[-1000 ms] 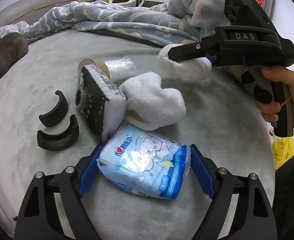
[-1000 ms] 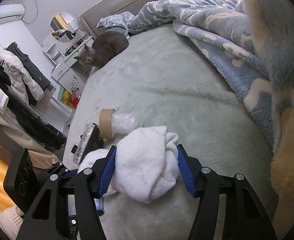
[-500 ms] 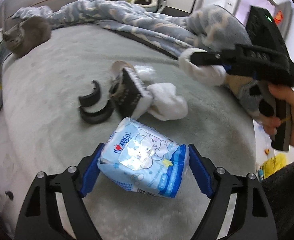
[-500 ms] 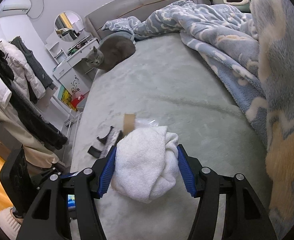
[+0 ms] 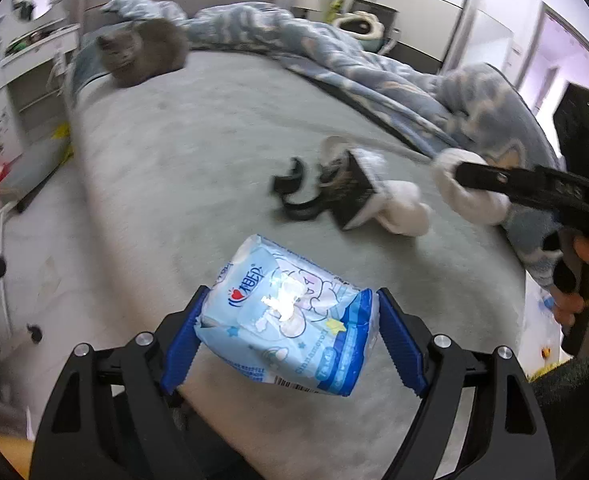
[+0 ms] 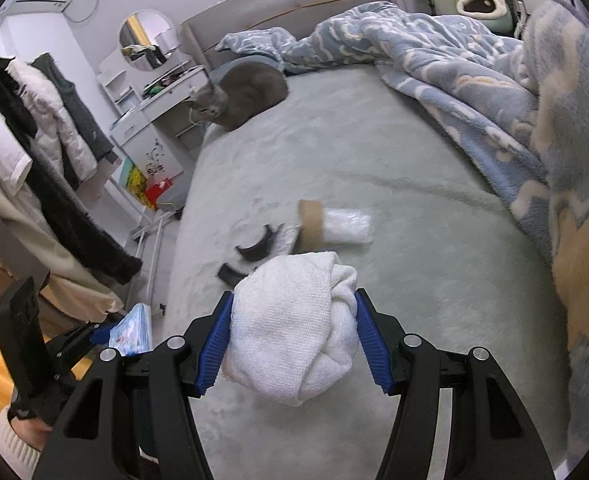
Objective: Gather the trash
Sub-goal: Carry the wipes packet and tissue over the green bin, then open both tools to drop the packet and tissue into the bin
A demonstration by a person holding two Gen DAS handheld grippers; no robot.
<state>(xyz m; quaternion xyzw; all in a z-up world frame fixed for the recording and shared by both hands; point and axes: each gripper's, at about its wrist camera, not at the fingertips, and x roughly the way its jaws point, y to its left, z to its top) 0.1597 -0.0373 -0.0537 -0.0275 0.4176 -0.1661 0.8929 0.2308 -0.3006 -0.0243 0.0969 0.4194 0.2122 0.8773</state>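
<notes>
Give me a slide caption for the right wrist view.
Right gripper holds a white towel above the bed; a cat sits near the headboard.

— What's ahead of the right gripper's tips?
— The grey-green bed (image 6: 374,168), with two black curved pieces (image 6: 254,250), a cardboard tube (image 6: 310,226) in clear plastic (image 6: 348,226) and a dark box (image 5: 350,196).
— Farther off?
— A grey cat (image 6: 242,94) far ahead-left; the blue blanket (image 6: 474,80) along the right.
</notes>
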